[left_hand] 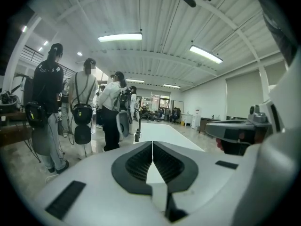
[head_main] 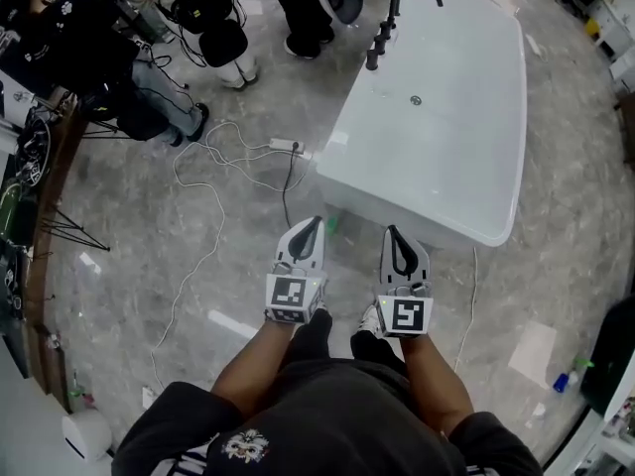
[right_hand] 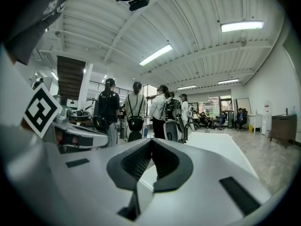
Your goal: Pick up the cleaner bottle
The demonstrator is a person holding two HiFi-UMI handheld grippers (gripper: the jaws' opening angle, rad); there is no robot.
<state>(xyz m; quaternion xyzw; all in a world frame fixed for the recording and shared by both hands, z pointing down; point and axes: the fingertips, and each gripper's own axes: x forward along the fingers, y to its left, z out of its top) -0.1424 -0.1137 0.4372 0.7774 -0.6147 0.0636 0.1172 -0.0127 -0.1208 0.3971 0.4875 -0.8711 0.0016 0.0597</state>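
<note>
My left gripper and right gripper are held side by side in front of me, both shut with nothing in them. They point toward the near end of a white bathtub. A small green object sits on the floor at the tub's base, right beside the left gripper's tip and partly hidden by it. I cannot tell whether it is the cleaner bottle. In the left gripper view the jaws meet along a thin line. The right gripper looks the same in its own view.
A black faucet stands at the tub's far end. Cables and a power strip trail across the grey floor to the left. Several people stand beyond the tub. Small bottles sit on the floor at lower right.
</note>
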